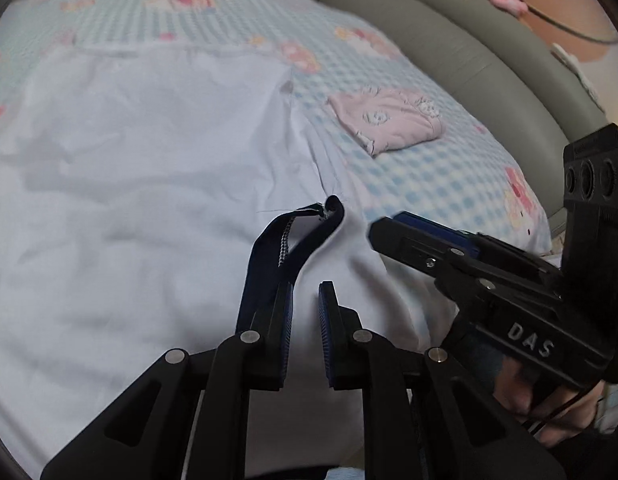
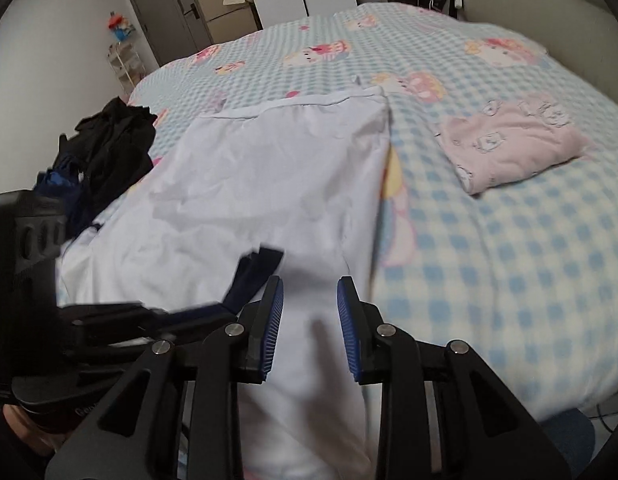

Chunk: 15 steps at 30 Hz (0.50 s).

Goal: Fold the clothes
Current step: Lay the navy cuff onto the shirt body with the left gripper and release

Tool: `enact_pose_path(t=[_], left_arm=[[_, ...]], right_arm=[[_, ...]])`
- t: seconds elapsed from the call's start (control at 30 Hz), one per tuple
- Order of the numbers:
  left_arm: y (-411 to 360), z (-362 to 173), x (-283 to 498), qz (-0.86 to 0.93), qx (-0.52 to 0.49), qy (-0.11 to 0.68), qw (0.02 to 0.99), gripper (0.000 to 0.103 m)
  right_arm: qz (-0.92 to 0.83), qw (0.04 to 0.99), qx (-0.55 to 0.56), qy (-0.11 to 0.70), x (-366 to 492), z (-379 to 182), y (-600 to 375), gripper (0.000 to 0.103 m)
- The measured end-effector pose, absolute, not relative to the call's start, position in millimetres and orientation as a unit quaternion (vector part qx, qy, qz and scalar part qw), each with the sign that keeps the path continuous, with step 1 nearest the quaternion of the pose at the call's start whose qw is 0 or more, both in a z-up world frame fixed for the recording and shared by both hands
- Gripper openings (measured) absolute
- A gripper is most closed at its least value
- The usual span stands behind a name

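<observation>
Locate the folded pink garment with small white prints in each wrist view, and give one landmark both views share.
Left wrist: folded pink garment right of centre, upper half, on the checked bedspread.
Right wrist: folded pink garment at upper right.
Shared landmark: the white garment lies spread to its left in both.

White garment spread on a checked bed, seen over the left gripper

The left gripper (image 1: 305, 320) hangs over the white garment (image 1: 149, 184), its blue-padded fingers (image 1: 327, 332) slightly apart, the navy collar (image 1: 305, 236) just beyond its left finger. The right gripper (image 1: 449, 256) reaches in from the right, a hand (image 1: 549, 404) beneath it. A folded pink garment (image 1: 389, 120) lies apart on the blue-checked bed (image 1: 429, 176).
</observation>
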<state>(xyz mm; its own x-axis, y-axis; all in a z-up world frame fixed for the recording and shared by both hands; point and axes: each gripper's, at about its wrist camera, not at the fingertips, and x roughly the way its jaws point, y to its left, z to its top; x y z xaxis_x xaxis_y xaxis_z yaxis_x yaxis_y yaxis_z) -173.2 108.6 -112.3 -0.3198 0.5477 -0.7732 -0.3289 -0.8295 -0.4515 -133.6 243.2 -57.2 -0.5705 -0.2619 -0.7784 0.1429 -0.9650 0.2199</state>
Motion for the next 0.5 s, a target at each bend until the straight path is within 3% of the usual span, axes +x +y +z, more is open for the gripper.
enact_pose_path(t=[0.1, 0.23, 0.33, 0.4, 0.5], left_arm=[[103.6, -127.3, -171.7, 0.807, -0.527, -0.09, 0.25, 0.014], [81.1, -114.2, -158.0, 0.808, -0.509, -0.131, 0.265, 0.013], [71.7, -105.9, -143.3, 0.802, -0.497, -0.162, 0.288, 0.015], [73.4, -107.9, -129.5, 0.797, -0.494, -0.174, 0.302, 0.016], [70.4, -123.5, -120.3, 0.786, -0.518, -0.18, 0.287, 0.017]], right_arm=[[-0.869, 0.107, 0.478, -0.069, -146.5, -83.0, 244.4, 0.028], [-0.858, 0.092, 0.496, -0.093, -144.7, -100.5, 262.3, 0.025], [-0.869, 0.093, 0.467, -0.131, -123.4, -76.4, 278.5, 0.029], [-0.873, 0.097, 0.45, -0.158, -105.2, -66.7, 281.9, 0.038], [-0.864, 0.099, 0.461, -0.178, -82.7, -79.5, 276.4, 0.039]])
